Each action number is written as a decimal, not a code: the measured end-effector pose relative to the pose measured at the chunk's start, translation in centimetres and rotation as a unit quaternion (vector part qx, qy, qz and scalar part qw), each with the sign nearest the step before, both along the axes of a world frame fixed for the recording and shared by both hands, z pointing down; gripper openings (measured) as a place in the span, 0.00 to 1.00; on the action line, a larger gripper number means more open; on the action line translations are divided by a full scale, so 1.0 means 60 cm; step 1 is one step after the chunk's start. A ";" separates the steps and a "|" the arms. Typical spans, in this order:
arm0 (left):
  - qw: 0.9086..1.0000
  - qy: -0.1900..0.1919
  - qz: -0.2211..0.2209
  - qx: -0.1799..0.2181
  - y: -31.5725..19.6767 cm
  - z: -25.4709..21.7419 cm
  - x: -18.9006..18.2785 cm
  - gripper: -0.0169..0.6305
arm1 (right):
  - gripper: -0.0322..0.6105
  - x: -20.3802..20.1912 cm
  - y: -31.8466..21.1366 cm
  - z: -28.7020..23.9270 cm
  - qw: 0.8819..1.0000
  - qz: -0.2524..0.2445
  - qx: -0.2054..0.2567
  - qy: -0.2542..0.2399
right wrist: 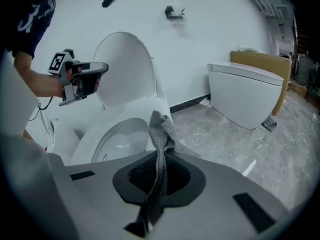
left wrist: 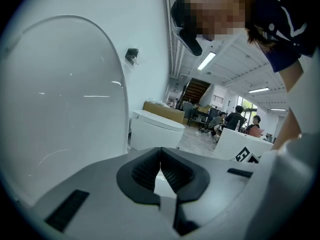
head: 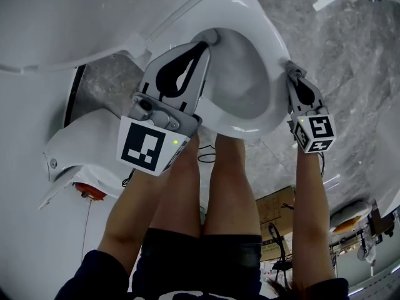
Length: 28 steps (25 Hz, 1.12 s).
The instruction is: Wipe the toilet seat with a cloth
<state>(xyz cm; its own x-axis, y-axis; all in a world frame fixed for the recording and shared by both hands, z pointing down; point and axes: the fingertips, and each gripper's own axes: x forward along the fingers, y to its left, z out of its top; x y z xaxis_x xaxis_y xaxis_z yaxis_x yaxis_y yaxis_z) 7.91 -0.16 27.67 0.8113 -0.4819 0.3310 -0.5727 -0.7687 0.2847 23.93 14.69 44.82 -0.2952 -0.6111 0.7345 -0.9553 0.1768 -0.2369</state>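
Pinching the grey cloth [right wrist: 159, 126] between closed jaws, the right gripper [right wrist: 162, 154] rests beside the toilet seat [head: 270, 45], apparently poised to wipe, while the left gripper [left wrist: 160, 156], closed and empty, sits by the raised lid [left wrist: 65, 94].

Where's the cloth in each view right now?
Head view: cloth at the right gripper tip, beside the seat.
Left gripper view: not in it.
Right gripper view: centre, clamped in that gripper.
Shared landmark: the raised lid, in all three.
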 end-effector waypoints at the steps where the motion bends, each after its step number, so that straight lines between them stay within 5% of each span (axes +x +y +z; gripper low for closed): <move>1: 1.000 -0.001 0.000 -0.001 0.001 0.002 -0.001 0.06 | 0.09 0.000 0.009 0.000 1.000 0.006 -0.003 -0.004; 11: 1.000 0.001 -0.013 -0.004 -0.005 0.001 -0.010 0.06 | 0.09 -0.029 0.183 0.007 0.994 0.028 -0.093 -0.040; 17: 1.000 -0.009 -0.011 0.001 -0.003 0.007 -0.028 0.06 | 0.09 0.007 0.051 0.005 0.998 0.033 -0.029 -0.044; 23: 1.000 -0.015 -0.010 0.001 0.006 0.012 -0.037 0.06 | 0.09 -0.008 -0.107 0.000 0.999 -0.021 0.016 -0.039; 28: 1.000 -0.003 -0.022 -0.002 0.003 0.005 -0.032 0.06 | 0.09 -0.015 -0.097 -0.002 0.999 -0.043 0.020 -0.023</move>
